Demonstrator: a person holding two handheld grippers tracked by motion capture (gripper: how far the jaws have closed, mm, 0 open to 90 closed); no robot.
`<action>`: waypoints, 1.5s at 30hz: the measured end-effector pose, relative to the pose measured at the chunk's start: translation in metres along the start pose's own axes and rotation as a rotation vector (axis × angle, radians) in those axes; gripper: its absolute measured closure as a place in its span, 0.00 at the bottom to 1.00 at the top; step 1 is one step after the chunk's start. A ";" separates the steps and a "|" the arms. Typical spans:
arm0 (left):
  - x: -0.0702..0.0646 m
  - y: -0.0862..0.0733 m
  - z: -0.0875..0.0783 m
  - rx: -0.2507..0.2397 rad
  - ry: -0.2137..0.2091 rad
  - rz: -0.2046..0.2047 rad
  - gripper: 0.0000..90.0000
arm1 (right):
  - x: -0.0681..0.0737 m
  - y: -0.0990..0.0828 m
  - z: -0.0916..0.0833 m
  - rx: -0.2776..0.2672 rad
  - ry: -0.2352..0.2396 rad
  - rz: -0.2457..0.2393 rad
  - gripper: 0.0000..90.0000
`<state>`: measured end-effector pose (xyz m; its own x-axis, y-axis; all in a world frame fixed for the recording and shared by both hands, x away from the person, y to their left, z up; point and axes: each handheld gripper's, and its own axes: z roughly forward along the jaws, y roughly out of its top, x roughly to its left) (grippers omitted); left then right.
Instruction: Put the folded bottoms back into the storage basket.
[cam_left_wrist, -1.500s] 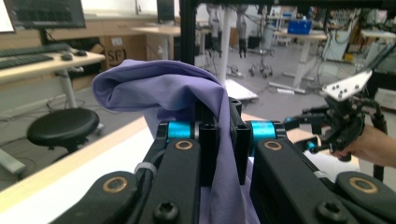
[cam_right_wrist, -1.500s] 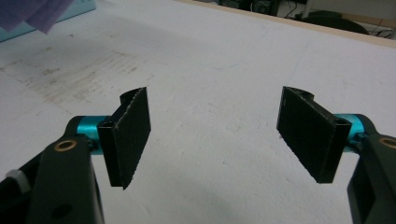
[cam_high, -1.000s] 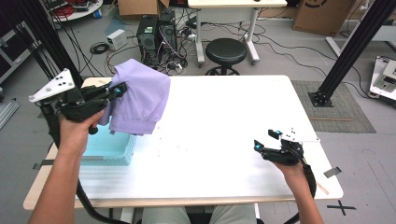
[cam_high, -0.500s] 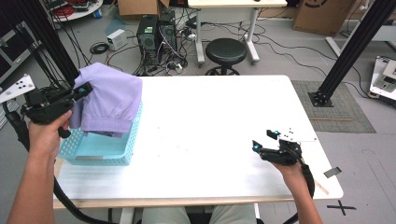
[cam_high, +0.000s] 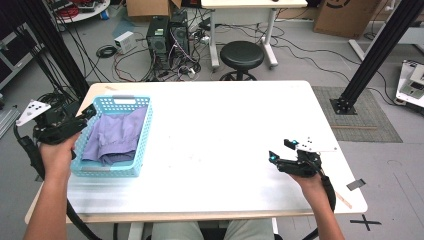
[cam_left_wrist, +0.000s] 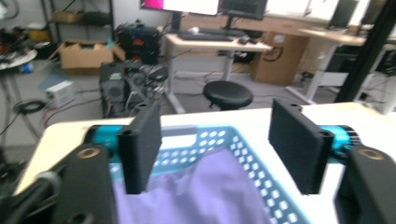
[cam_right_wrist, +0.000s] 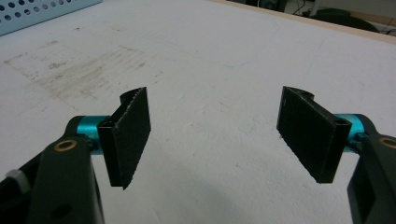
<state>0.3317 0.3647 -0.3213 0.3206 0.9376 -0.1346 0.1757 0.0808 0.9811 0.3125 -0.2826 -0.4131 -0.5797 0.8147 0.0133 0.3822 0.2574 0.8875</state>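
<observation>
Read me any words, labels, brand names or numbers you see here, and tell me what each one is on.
No text can be read.
Cardboard box on the floor: a dark round mark, too blurred.
Cardboard box under the desk: a dark logo, too blurred.

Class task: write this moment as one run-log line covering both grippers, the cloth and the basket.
left gripper: open, jaws just opened, nothing gripped | purple cloth: lying in blue basket | right gripper: open, empty, over white table
</observation>
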 end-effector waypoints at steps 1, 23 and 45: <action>-0.004 0.000 0.001 -0.004 -0.011 -0.002 0.33 | 0.000 0.000 0.000 -0.003 0.001 0.000 0.29; -0.107 -0.031 0.033 -0.037 -0.260 0.083 0.23 | 0.001 0.006 0.002 -0.018 0.010 -0.023 0.29; -0.195 -0.078 0.073 -0.002 -0.422 0.130 0.23 | 0.002 0.003 0.000 -0.023 0.003 -0.013 0.29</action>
<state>0.3235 0.1504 -0.3816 0.6917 0.7201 -0.0547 0.1072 -0.0274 0.9939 0.3129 -0.2801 -0.4101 -0.5866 0.8099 0.0029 0.3581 0.2561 0.8979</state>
